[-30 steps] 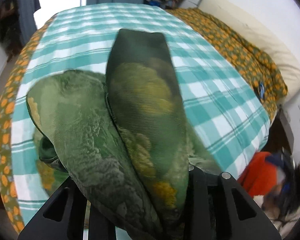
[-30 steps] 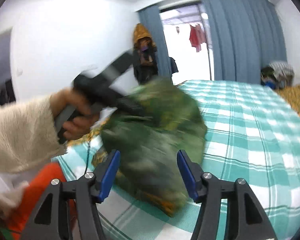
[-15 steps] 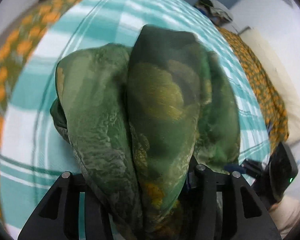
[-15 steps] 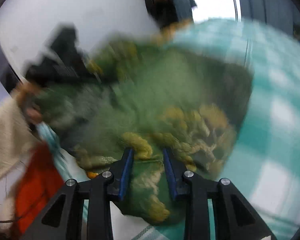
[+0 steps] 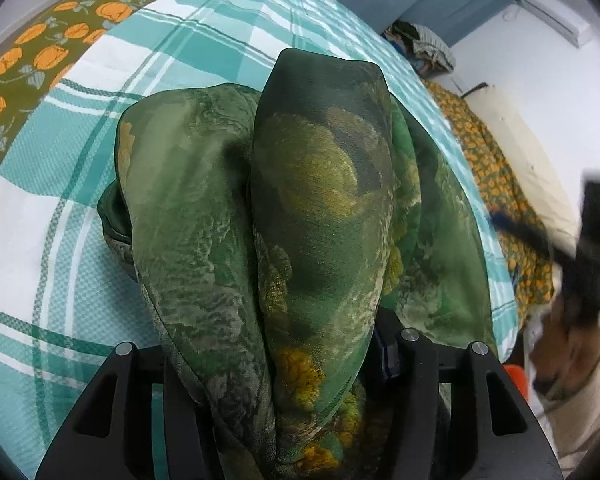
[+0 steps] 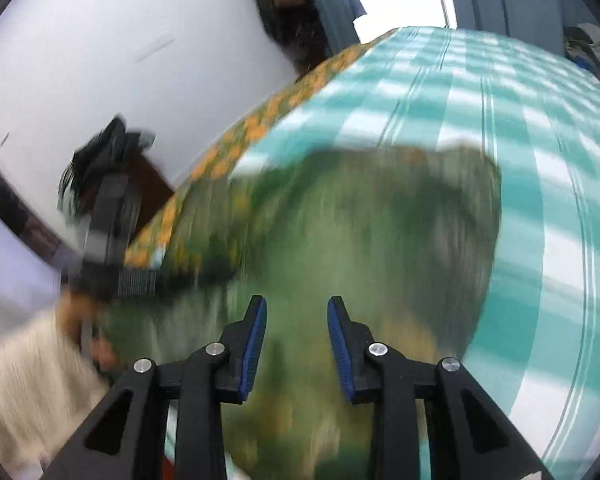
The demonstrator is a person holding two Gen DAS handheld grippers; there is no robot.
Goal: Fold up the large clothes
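Opening, the left gripper (image 5: 284, 360) jaws release the green garment (image 5: 308, 208) draped between them onto the bed (image 5: 60, 208); right gripper (image 6: 296, 344) jaws, now apart, hold nothing: fold deposited.

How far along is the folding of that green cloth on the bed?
Done: the green floral cloth is gathered into a compact multi-layer bundle resting on the teal checked sheet.

In hand: the left gripper has folds between its fingers, and its jaws are opening. The right gripper hovers over the cloth, pads apart, nothing pinched.

Left: letting go fully, perhaps tidying the bundle; its edges look rounded, and the right view is blurred.
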